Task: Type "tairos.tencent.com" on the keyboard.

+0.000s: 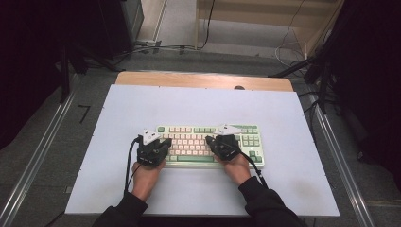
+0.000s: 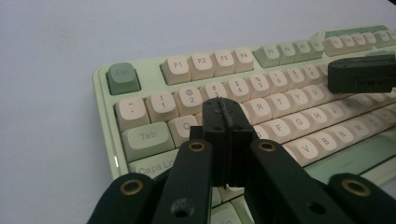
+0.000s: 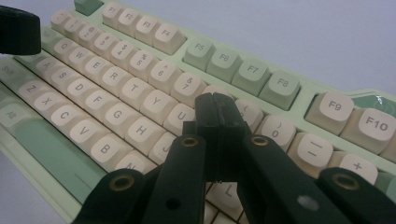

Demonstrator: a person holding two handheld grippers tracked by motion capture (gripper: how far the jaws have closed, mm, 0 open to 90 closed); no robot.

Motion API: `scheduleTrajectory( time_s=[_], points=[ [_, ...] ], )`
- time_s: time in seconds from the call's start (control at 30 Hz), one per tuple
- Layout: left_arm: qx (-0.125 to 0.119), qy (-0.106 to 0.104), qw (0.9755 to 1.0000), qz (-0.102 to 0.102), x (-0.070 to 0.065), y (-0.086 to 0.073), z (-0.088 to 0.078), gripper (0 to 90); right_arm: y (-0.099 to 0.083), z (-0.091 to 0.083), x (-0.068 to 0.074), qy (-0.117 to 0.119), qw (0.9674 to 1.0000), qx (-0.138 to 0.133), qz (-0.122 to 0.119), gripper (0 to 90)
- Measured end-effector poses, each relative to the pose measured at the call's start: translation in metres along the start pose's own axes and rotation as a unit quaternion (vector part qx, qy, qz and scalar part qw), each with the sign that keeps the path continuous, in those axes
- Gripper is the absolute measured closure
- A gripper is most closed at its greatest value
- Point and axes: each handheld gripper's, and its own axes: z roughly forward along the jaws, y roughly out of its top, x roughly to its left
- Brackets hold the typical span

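A pale green keyboard point(image 1: 250, 142) with cream and green keys lies across the middle of the white table. My left gripper point(image 1: 166, 142) is shut, with nothing between its jaws, and hovers over the keyboard's left end, its tip above the Q and W keys point(image 2: 223, 108). My right gripper point(image 1: 208, 140) is also shut on nothing and sits over the right-middle keys, its tip near the I and K keys point(image 3: 215, 103). The right gripper's black tip point(image 2: 362, 73) appears at the right of the left gripper view. The left gripper's tip point(image 3: 18, 29) appears at the upper left of the right gripper view.
The white table point(image 1: 198, 109) has a wooden strip point(image 1: 203, 79) along its far edge. Metal rails point(image 1: 38, 156) run along both sides on the grey floor. Cables point(image 1: 288, 52) lie on the floor behind the table.
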Motion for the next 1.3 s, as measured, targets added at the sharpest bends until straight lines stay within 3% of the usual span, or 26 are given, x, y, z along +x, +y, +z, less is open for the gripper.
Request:
scheduleTrajectory(
  time_s=[0.17, 0.47, 1.3],
  points=[
    [-0.002, 0.0, 1.0, 0.0, -0.001, 0.0, 0.0, 90.0, 0.0, 0.001, 0.0, 0.001, 1.0, 0.006, -0.001, 87.4],
    [-0.001, -0.003, 1.0, -0.001, -0.003, 0.002, 0.004, 90.0, 0.006, -0.012, -0.001, 0.005, 0.9998, -0.017, 0.007, 87.4],
    [-0.008, -0.011, 0.9999, 0.002, -0.013, 0.011, 0.015, 90.0, 0.006, -0.02, -0.005, 0.004, 0.9996, -0.024, 0.013, 87.4]
  ],
)
